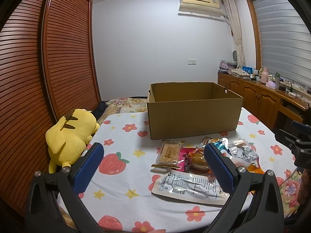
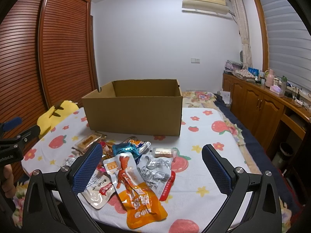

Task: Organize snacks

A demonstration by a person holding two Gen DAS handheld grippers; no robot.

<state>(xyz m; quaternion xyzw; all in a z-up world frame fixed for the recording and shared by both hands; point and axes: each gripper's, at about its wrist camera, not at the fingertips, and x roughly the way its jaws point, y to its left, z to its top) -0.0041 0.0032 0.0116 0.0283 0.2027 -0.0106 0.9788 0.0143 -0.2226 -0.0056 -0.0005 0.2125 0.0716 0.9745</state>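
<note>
Cardboard box (image 1: 194, 114) sits open toward the bed's (image 1: 124, 174) far edge, its floor hidden. Snack packets (image 2: 134, 167) overlap near the front edge. Left claw (image 1: 153, 167) and right claw (image 2: 151, 167) both gape, holding nothing.

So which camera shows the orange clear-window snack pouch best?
Right wrist: the orange clear-window snack pouch lies fully visible between the open fingers. Left wrist shows only an orange sliver behind the right finger.

A home bedroom: louvred wooden wardrobe (image 1: 48, 58), wall air conditioner (image 1: 200, 2), floral bedding (image 2: 202, 97), yellow plush toy (image 1: 70, 134).
</note>
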